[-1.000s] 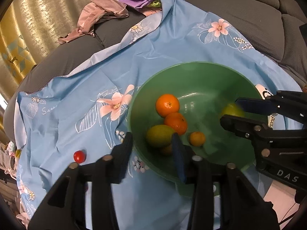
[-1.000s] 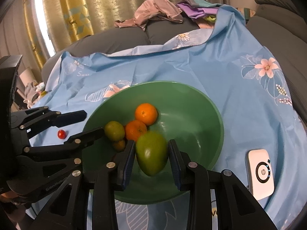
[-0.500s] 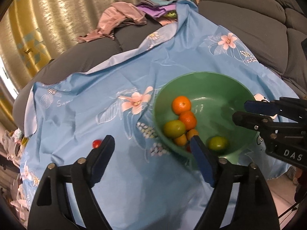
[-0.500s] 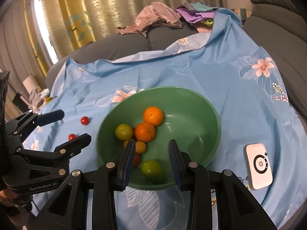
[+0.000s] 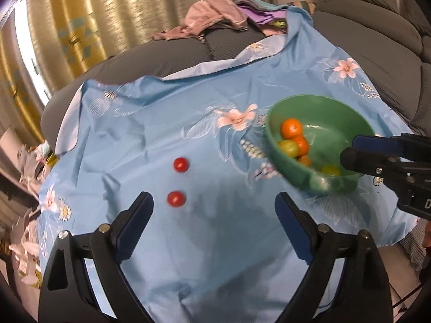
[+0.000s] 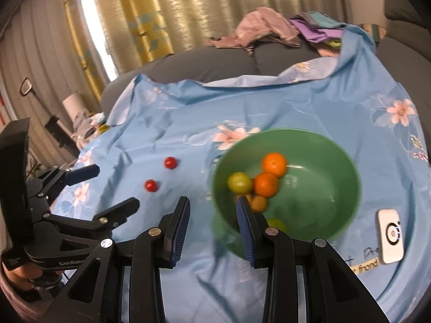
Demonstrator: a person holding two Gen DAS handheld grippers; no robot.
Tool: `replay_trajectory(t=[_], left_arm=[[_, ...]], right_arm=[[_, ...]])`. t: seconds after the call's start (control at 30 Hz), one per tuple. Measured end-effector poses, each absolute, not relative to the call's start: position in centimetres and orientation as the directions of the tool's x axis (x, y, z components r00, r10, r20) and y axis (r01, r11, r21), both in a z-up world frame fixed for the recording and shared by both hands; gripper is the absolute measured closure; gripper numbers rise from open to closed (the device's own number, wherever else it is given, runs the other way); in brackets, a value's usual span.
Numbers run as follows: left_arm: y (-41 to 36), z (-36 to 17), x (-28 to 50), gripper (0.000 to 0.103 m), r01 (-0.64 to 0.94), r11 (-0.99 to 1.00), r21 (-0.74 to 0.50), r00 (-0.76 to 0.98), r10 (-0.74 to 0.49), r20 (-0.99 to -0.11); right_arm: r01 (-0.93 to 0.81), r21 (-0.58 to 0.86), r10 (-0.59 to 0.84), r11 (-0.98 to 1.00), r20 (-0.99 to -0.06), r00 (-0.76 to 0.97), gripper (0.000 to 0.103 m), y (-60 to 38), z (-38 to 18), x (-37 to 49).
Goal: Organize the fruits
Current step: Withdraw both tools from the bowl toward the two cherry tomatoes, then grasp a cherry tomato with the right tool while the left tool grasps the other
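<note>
A green bowl (image 5: pixel 317 99) (image 6: pixel 296 133) stands on the blue floral cloth. It holds two oranges (image 6: pixel 274 164), a yellow-green fruit (image 6: pixel 239 183), a small orange one (image 6: pixel 258 204) and a green mango (image 5: pixel 331 171). Two red cherry tomatoes (image 5: pixel 180 164) (image 5: pixel 176 198) lie on the cloth left of the bowl. My left gripper (image 5: pixel 212 199) (image 6: pixel 114 188) hovers over the cloth beside the nearer tomato, its jaws opening wide with nothing between them. Over the bowl's near rim, my right gripper (image 6: pixel 211 207) (image 5: pixel 350 149) keeps a narrow gap, empty.
A white pocket device (image 6: pixel 390 235) lies on the cloth right of the bowl. The blue floral cloth (image 5: pixel 150 123) covers a grey sofa (image 5: pixel 377 35). A heap of clothes (image 5: pixel 215 18) sits at the back, before gold curtains. Clutter lies on the floor at the left.
The green mango left my right gripper and now lies in the bowl. Both grippers drew back from the bowl. The left one swung left over the tomatoes and spread its jaws.
</note>
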State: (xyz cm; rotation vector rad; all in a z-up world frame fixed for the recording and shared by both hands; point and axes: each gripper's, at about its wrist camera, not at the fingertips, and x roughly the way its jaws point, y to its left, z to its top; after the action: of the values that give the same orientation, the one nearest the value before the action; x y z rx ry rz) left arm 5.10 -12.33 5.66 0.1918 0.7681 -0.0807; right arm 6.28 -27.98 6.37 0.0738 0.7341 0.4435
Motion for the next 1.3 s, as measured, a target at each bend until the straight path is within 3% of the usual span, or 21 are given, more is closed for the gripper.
replay_trajectory(t=[0.23,0.43,0.67,1.07,1.2,1.3], left_arm=[[-8.6,3.9,4.0,0.011,0.095,0.990,0.104,0.691,0.010,-0.723],[-3.7,1.1,4.9,0.011,0.013,0.999,-0.032,0.627,-0.033,-0.778],[-2.5,-0.4,7.7,0.018,0.015,0.995,-0.097,0.597,-0.087,-0.797],[-2.9,-3.4,15.2,0.047,0.030,0.987,-0.156,0.531,-0.148,-0.834],[-2.6,-4.2,16.3,0.060,0.018,0.988,-0.155,0.526,-0.141,-0.839],[-2.4,-4.2,16.6,0.076,0.014,0.988,-0.154,0.529,-0.138,-0.837]], right_arm=[[-0.437,0.233,0.475,0.869,-0.642,0.602,0.066,-24.5,6.0,6.3],[-0.496,0.238,0.511,0.835,-0.671,0.537,0.066,-21.0,5.0,7.2],[-0.499,0.251,0.510,0.829,-0.706,0.491,0.066,-18.2,3.3,10.1],[-0.447,0.302,0.496,0.842,-0.759,0.422,0.066,-14.4,0.2,18.1],[-0.444,0.296,0.484,0.846,-0.776,0.404,0.066,-13.1,-1.1,19.8],[-0.439,0.291,0.474,0.850,-0.787,0.395,0.066,-12.4,-1.9,21.0]])
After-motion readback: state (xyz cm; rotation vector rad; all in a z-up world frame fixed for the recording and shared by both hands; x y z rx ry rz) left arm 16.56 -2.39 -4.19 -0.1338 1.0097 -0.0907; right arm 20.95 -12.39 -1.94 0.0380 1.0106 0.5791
